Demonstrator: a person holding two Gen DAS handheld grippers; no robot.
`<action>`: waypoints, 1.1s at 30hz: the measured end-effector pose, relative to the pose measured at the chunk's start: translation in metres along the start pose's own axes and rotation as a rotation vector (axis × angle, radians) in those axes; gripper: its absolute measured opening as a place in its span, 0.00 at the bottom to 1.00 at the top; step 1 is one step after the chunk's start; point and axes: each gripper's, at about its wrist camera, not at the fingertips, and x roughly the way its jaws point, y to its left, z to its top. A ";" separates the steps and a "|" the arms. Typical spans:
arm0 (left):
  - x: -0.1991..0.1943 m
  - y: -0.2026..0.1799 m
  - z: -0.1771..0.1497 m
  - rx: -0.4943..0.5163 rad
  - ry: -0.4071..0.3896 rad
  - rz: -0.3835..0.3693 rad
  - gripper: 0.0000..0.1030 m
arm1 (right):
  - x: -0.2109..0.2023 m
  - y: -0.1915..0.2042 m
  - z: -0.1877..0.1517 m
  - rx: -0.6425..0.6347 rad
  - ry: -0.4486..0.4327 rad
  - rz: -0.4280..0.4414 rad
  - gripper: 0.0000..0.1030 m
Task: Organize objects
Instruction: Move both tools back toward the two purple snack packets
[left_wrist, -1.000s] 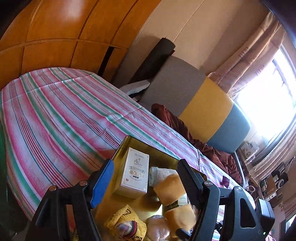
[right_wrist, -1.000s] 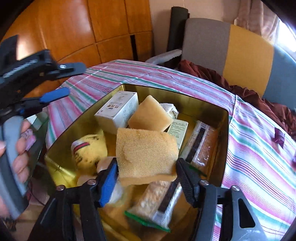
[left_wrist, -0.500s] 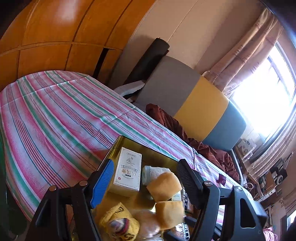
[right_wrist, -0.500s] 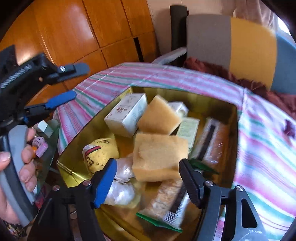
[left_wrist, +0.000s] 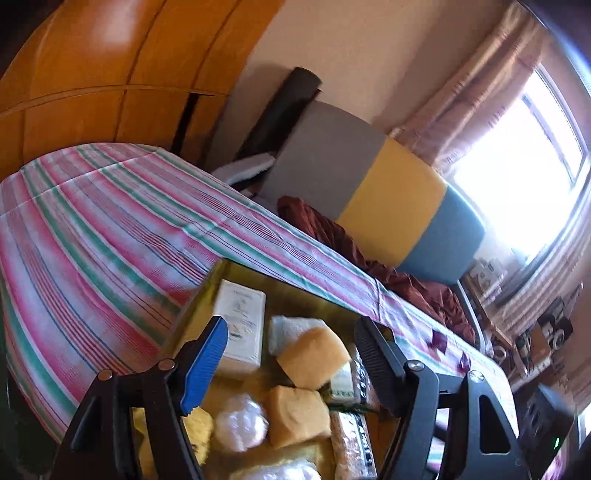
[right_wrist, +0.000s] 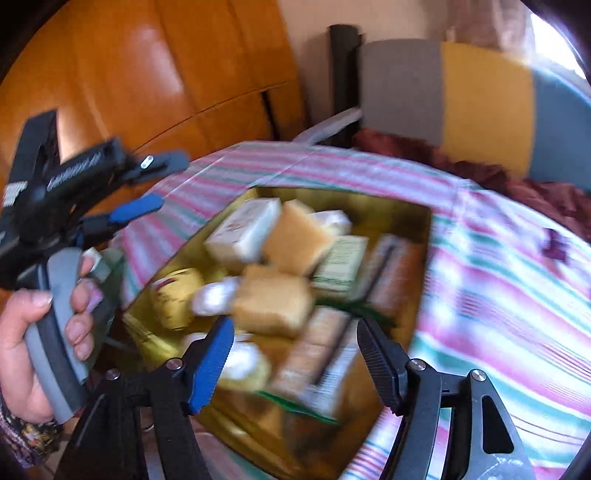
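Both claws, right gripper (right_wrist: 293, 354) and left gripper (left_wrist: 290, 356), gape empty over the gold box (right_wrist: 423, 236).
Sponge (right_wrist: 273, 304) looks dropped in already; next pick needs lining up.

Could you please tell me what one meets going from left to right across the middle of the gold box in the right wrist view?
Yellow pouch → white plastic-wrapped item → nearer sponge → green-printed packet → long snack packet.

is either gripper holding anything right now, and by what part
Nothing is held: the left gripper and right gripper both stand open above the gold rectangular tin.
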 end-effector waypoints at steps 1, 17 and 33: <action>0.001 -0.005 -0.003 0.016 0.009 -0.005 0.70 | -0.003 -0.007 0.000 0.009 0.002 -0.044 0.68; 0.012 -0.092 -0.071 0.264 0.162 -0.126 0.70 | -0.025 -0.129 -0.040 0.212 0.070 -0.319 0.72; 0.023 -0.179 -0.125 0.457 0.285 -0.244 0.70 | -0.043 -0.197 -0.070 0.309 0.054 -0.422 0.73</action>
